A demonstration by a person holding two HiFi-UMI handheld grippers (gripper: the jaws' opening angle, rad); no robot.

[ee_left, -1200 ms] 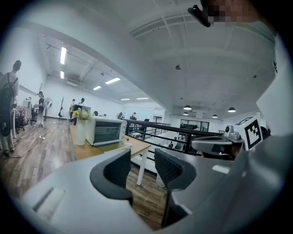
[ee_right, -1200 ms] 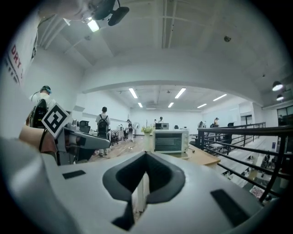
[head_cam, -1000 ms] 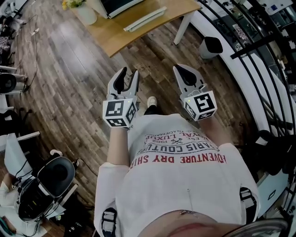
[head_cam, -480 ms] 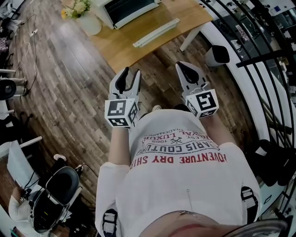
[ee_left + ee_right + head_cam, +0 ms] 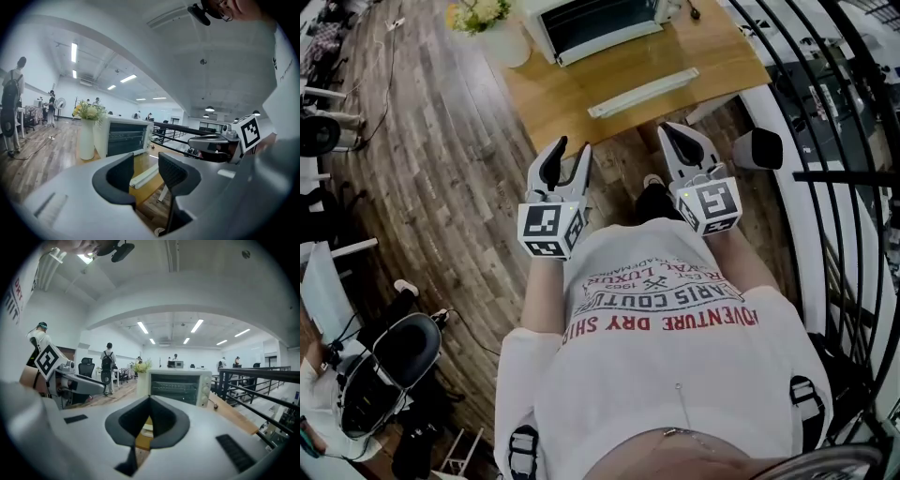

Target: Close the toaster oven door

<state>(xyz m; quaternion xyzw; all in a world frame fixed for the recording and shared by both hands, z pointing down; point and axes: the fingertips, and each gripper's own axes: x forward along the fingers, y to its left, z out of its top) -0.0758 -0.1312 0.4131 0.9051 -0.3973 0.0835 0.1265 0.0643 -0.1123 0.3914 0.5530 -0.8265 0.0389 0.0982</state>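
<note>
Ahead of both jaws, well apart: white toaster oven with dark glass door (image 5: pixel 600 23) sits nearer than a second ago. Approach only, no contact. Jaws of left gripper (image 5: pixel 572 148) apart, right gripper (image 5: pixel 670 131) pinched together, both empty.

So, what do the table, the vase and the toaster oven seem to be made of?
The table: probably wood or veneer, matte, with a warm brown top. The vase: perhaps ceramic, plain opaque white. The toaster oven: likely white-painted metal, with a dark see-through door, apparently glass.
</note>
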